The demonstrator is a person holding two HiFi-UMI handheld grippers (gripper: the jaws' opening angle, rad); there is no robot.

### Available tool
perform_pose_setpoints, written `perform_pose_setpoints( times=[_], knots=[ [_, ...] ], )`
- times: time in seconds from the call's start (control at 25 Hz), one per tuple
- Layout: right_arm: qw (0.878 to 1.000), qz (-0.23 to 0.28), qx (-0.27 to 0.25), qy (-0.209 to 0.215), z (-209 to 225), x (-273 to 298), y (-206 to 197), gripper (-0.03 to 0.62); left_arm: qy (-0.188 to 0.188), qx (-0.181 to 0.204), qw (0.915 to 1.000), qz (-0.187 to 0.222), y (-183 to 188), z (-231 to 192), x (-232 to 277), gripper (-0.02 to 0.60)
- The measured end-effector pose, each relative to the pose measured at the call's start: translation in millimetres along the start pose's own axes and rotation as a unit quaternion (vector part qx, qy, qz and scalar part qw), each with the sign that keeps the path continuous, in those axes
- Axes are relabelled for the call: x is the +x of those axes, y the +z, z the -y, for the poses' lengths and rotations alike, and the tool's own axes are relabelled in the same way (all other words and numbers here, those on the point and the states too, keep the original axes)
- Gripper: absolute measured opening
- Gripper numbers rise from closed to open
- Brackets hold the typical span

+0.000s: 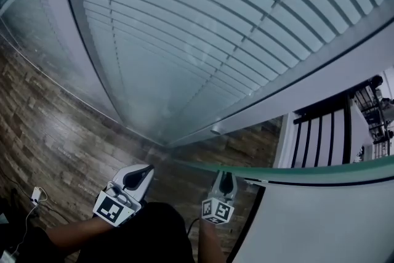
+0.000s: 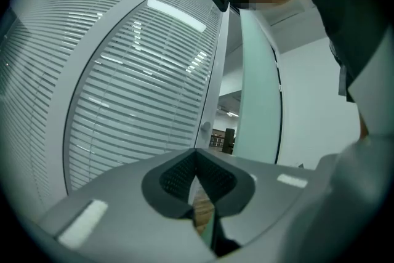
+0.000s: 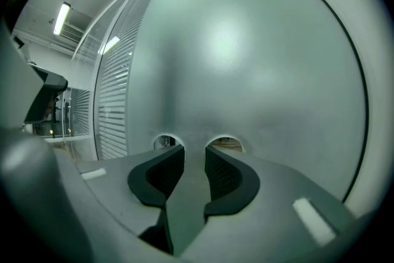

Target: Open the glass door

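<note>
Right jaws: on the right gripper [image 3: 194, 154] they stand apart with nothing clamped; through the gap we see only the frosted face of the glass door [image 3: 246, 58], close ahead
Left jaws: on the left gripper [image 2: 197, 160] they are closed on nothing; they aim at the opening beside the door's free edge
Glass door: it stands ajar, its free edge apart from the frame post [image 1: 320, 80]; two round holes [image 3: 225, 143] pierce it just beyond the right jaws
Slip risk: we judge the smooth pane offers open jaws little purchase; a push near the door's edge could skid off it
Pinch risk: we think the left gripper, near the opening, could be caught if the door swings back
Containers: we see none around the door; no contents to report
</note>
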State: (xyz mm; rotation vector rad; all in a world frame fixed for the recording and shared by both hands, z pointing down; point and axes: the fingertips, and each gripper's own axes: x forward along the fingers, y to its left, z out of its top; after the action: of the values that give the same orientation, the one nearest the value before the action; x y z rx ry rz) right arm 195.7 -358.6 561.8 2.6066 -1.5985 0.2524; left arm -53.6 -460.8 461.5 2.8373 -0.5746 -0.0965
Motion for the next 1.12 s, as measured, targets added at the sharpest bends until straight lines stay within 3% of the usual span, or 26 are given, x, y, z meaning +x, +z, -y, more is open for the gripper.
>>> perform_pose_setpoints(
  times=[0.24,0.6,1.12],
  knots=[
    [1.0,-0.004,-0.007,0.019,-11,-19,-8,0.106,0.01,0.005,0.9999,0.009,0,8,-20,0.0],
    [1.0,0.002,0.0,0.027,0,-50,-11,0.106,0.011,0.006,0.9997,0.019,-5,54,-31,0.0],
    [0.998,0.01,-0.008,0.066,-6,-102,-22,0.107,-0.027,0.02,0.9994,0.011,-30,120,-76,0.0]
  ],
)
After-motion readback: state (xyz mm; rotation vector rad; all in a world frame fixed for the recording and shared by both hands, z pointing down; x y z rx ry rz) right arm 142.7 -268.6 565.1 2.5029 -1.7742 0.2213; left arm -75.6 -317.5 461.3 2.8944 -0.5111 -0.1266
